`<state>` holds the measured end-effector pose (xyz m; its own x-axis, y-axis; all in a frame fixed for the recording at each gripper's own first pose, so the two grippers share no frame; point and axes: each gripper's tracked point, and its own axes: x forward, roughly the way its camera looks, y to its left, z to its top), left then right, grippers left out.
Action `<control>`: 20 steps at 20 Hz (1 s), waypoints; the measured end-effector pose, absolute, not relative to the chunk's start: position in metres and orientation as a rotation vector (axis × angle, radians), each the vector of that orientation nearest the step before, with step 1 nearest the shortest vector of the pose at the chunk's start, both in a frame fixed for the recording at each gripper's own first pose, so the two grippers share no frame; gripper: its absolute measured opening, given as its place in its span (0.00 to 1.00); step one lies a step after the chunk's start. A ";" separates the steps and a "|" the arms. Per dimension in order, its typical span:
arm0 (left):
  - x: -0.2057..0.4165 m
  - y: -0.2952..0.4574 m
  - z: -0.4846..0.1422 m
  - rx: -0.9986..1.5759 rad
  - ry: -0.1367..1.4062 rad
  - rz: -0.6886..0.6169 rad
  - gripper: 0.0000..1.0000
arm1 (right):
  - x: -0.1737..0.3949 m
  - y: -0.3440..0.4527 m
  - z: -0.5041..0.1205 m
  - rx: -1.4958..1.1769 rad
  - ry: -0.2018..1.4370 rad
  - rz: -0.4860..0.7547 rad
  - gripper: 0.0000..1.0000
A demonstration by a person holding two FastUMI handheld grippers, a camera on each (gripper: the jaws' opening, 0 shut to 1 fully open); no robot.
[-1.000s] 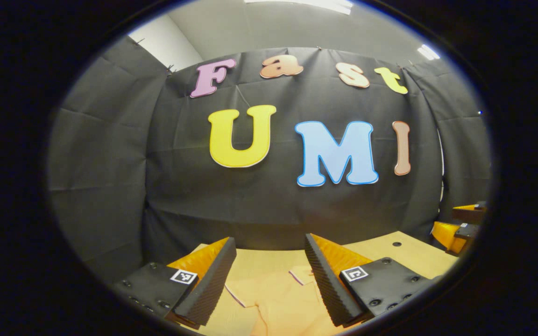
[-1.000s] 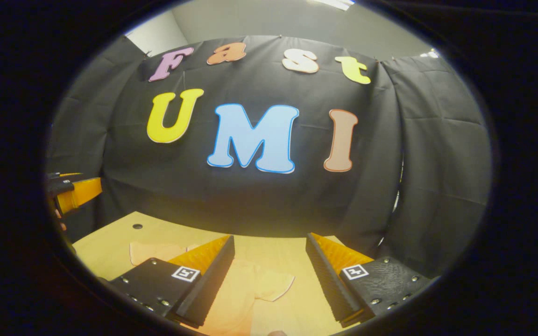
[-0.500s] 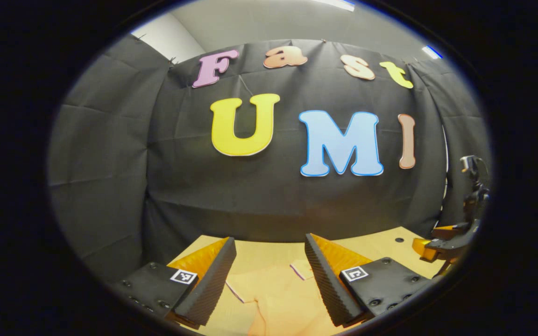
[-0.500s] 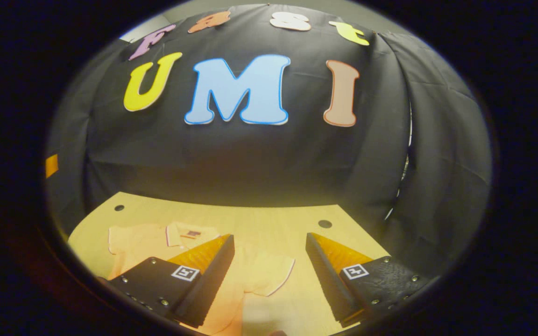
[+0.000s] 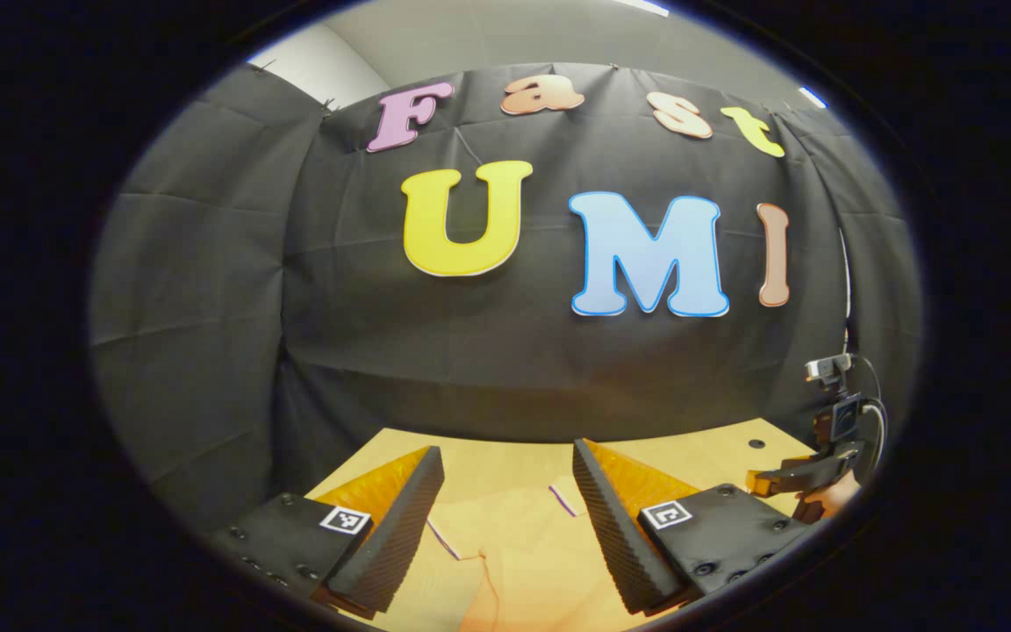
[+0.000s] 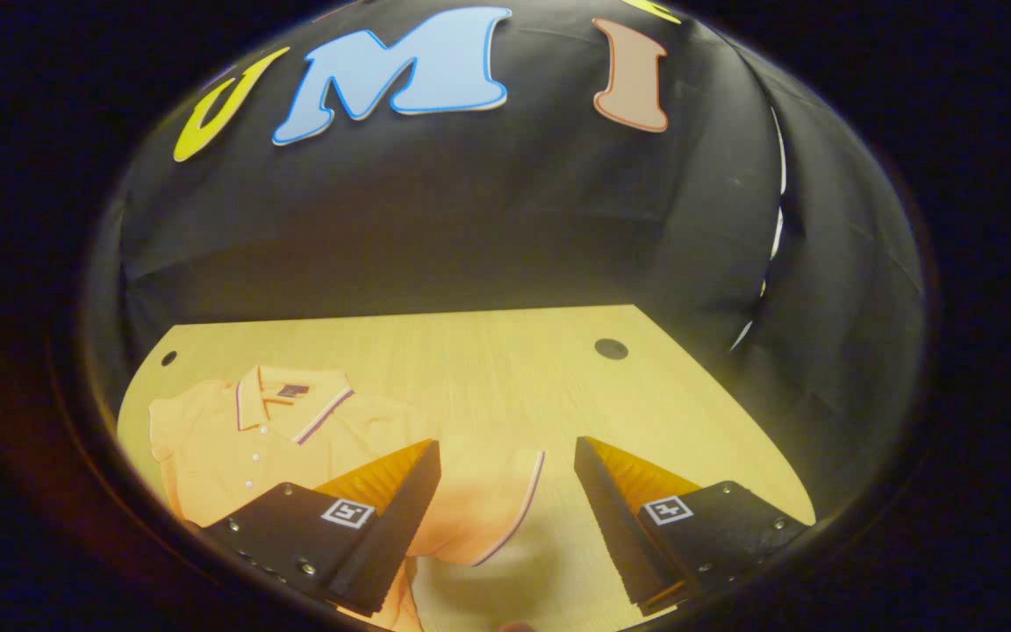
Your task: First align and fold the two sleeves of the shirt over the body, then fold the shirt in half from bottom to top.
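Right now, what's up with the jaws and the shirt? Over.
Both grippers open, above table. Shirt flat, sleeves unfolded. Right gripper over a sleeve. Nothing blocking.

The shirt is soft matt cloth with a striped collar. The table looks like smooth pale wood. The fingers' pads are ridged, matt foam.

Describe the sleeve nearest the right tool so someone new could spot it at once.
Start at the wooden table and find the orange polo shirt lying flat on it. The sleeve sticks out between the open fingers of the right tool; its striped cuff edge marks it.
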<state>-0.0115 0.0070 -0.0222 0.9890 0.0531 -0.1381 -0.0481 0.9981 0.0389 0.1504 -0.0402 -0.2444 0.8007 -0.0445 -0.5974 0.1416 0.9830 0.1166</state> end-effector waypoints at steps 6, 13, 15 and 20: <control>-0.016 0.012 -0.025 0.052 0.165 0.075 0.96 | 0.165 -0.038 -0.305 0.177 0.773 -0.098 0.96; -0.022 0.012 -0.025 0.060 0.170 0.098 0.96 | 0.163 -0.035 -0.337 0.229 0.866 -0.085 0.96; -0.022 0.011 -0.025 0.066 0.166 0.103 0.96 | 0.165 -0.031 -0.337 0.257 0.870 -0.075 0.86; -0.027 0.008 -0.025 0.049 0.170 0.120 0.96 | 0.167 -0.028 -0.337 0.275 0.865 -0.056 0.43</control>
<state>-0.0268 0.0084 -0.0252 0.9785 0.1232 -0.1654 -0.1150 0.9917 0.0583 0.1667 -0.0285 -0.3372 0.6491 0.0620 -0.7582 0.1598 0.9633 0.2156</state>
